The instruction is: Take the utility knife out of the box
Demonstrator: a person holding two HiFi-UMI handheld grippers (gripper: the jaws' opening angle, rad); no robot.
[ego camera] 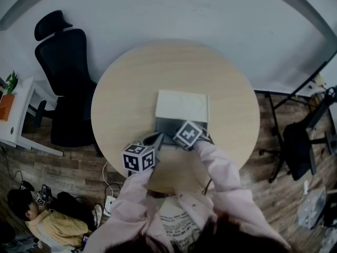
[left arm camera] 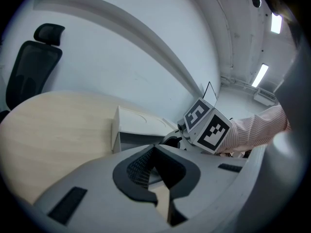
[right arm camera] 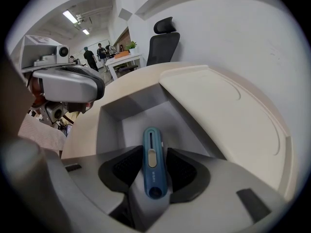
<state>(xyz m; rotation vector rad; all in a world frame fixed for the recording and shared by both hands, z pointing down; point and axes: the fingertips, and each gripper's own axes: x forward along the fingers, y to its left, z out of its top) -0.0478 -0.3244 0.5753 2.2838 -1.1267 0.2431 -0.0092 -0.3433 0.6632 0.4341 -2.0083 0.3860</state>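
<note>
**Fig.** Round table [ego camera: 126, 83], L to R.

**L gripper** [left arm camera: 154, 148]: held low by the near-L corner of the box [ego camera: 181, 107]. Jaws are drawn together, tips meeting. Nothing is clearly caught btwn them, though a nipped edge of the tray [right arm camera: 138, 118] cannot be ruled out.

**Ctr:** the box is set about mid-table, toward the near edge. The grey tray stands pulled out on the near side from under the white cover [right arm camera: 218, 115].

**Utility knife** [right arm camera: 152, 147]: blue, slim, laid lengthwise on the tray floor.

**R gripper** [right arm camera: 155, 155]: pitched steeply down into the tray. Jaws are spread wide and set astride the knife w/o clamping it, so nothing is held.

**Handling (est.):** the knife is judged light, stiff and smooth-shelled, so apt to slip or pivot if pinched at one end. No blade is seen protruding. Hold is best taken across the long sides at mid-body, by the slider. A straight lift is then needed to clear the tray walls.
</note>
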